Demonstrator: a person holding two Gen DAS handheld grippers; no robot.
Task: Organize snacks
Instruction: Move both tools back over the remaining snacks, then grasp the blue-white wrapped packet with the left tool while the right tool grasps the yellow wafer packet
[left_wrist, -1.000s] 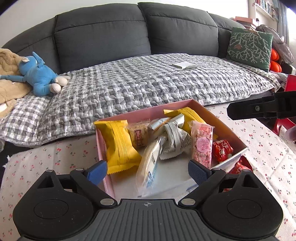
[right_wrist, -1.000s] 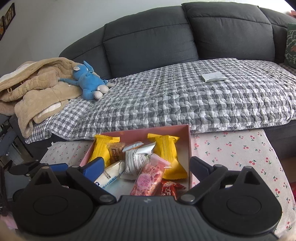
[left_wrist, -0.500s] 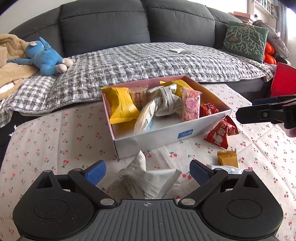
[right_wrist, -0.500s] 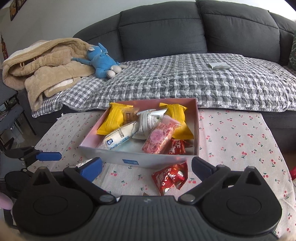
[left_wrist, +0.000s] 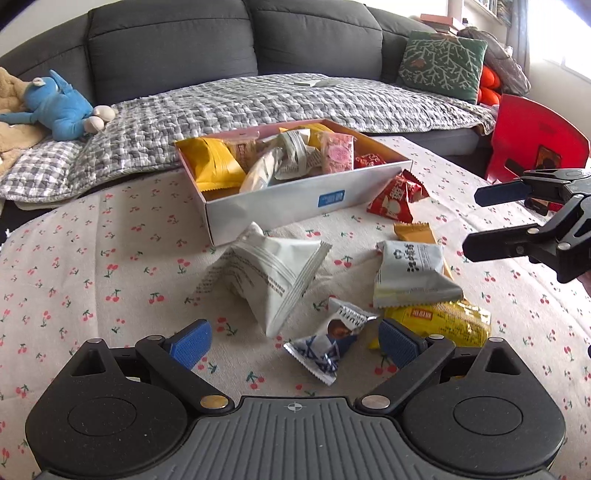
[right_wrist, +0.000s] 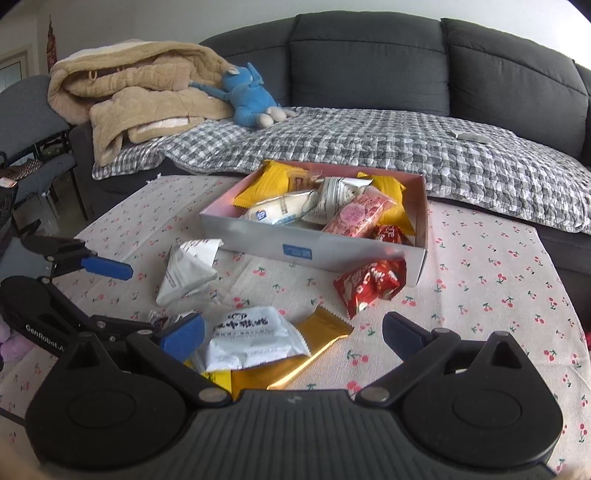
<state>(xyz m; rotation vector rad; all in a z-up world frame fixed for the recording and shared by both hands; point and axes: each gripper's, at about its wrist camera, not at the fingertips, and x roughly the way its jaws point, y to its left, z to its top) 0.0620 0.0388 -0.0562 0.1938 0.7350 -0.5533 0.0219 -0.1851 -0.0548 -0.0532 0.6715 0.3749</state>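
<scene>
A shallow snack box (left_wrist: 295, 199) (right_wrist: 314, 251) stands on the cherry-print tablecloth, holding several packets. Loose packets lie in front of it: a white triangular packet (left_wrist: 273, 273) (right_wrist: 188, 269), a red packet (left_wrist: 397, 195) (right_wrist: 369, 284), a white flat packet (left_wrist: 410, 275) (right_wrist: 251, 338), a gold packet (right_wrist: 295, 360), a yellow packet (left_wrist: 443, 321) and a small blue-white candy (left_wrist: 332, 347). My left gripper (left_wrist: 293, 341) is open and empty, just before the candy. My right gripper (right_wrist: 291, 336) is open and empty over the white flat packet.
A dark grey sofa (left_wrist: 173, 40) with a checked blanket (right_wrist: 388, 147) runs behind the table. A blue plush toy (left_wrist: 59, 107) and beige coat (right_wrist: 129, 96) lie at its left. A green cushion (left_wrist: 443, 62) and a red chair (left_wrist: 535, 140) are at right.
Both grippers have pulled back from the box toward the near side of the table. Loose packets on the cloth have come into view. Both stay open.
</scene>
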